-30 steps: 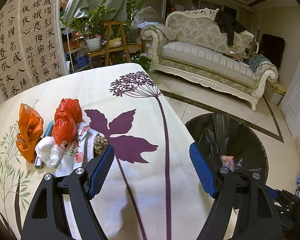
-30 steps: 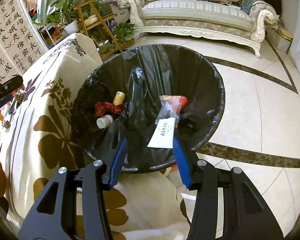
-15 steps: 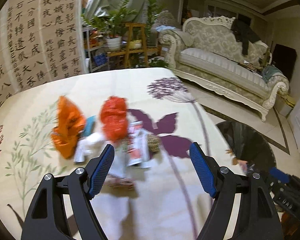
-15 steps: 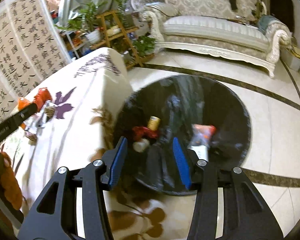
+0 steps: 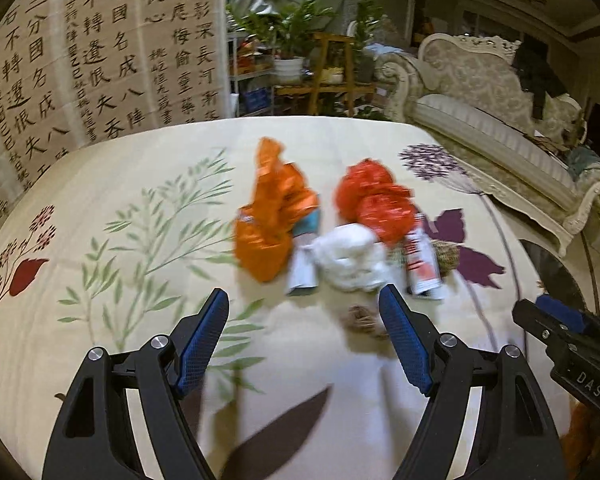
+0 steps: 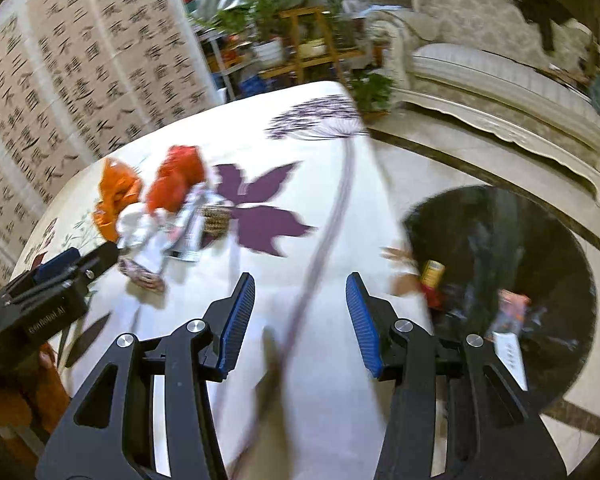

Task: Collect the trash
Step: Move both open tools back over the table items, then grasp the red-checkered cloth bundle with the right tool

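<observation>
A trash pile lies on the floral tablecloth [image 5: 120, 184]: an orange bag [image 5: 270, 216], a red bag [image 5: 374, 200], a white wad [image 5: 350, 258], a printed wrapper [image 5: 420, 264] and a brown woven ball [image 5: 362, 320]. My left gripper [image 5: 304, 344] is open and empty, just short of the pile. My right gripper [image 6: 300, 320] is open and empty over the table edge; the pile [image 6: 168, 208] is to its left. The black-lined bin [image 6: 512, 264] on the floor at right holds several pieces of trash.
A calligraphy screen [image 5: 80, 60] stands behind the table. Plants on wooden stands [image 5: 324, 64] and an ornate sofa [image 5: 492, 120] are at the back. The other gripper [image 5: 572, 360] shows at the right edge of the left wrist view. The bin stands on marble floor [image 6: 440, 168].
My left gripper swung left from the table edge to face the pile. My right gripper lifted away from over the bin and swung left to the table, still open; the tube stays in the bin.
</observation>
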A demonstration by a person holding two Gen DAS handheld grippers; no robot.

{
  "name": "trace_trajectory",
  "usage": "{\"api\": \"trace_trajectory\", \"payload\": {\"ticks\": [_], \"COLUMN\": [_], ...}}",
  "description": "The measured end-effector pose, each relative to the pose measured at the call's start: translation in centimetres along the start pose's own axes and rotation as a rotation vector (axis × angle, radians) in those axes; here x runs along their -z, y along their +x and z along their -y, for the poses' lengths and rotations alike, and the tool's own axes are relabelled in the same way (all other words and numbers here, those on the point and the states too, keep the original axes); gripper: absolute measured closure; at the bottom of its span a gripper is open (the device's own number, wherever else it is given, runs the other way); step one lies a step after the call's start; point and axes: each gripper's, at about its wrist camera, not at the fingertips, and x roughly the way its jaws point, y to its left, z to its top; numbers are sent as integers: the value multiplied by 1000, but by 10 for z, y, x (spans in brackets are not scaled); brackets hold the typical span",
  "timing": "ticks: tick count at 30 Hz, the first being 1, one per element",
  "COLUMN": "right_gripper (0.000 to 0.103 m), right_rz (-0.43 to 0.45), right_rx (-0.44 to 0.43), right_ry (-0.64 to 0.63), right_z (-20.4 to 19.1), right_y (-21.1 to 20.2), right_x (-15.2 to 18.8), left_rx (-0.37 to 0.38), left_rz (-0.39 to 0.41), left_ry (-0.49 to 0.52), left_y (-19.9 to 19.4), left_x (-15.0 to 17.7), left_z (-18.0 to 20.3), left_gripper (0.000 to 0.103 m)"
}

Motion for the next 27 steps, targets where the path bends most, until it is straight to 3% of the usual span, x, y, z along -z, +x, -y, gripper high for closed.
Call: {"api": "trace_trajectory", "payload": {"ticks": [14,27], "right_gripper": [58,59], "right_rz": [-55,-93], "right_rx": [-84,-143], "right_ry": [-127,-206], "right_z": [-75,-108], "right_y": [24,25], "right_x": [-10,2], "left_rx": [-57,-60], "left_rz": [-2,-6], "left_ry": [-77,-121], "left_y": [-2,-6], "left_x": [2,8], "left_z": [-56,-70], "left_gripper": [28,28]}}
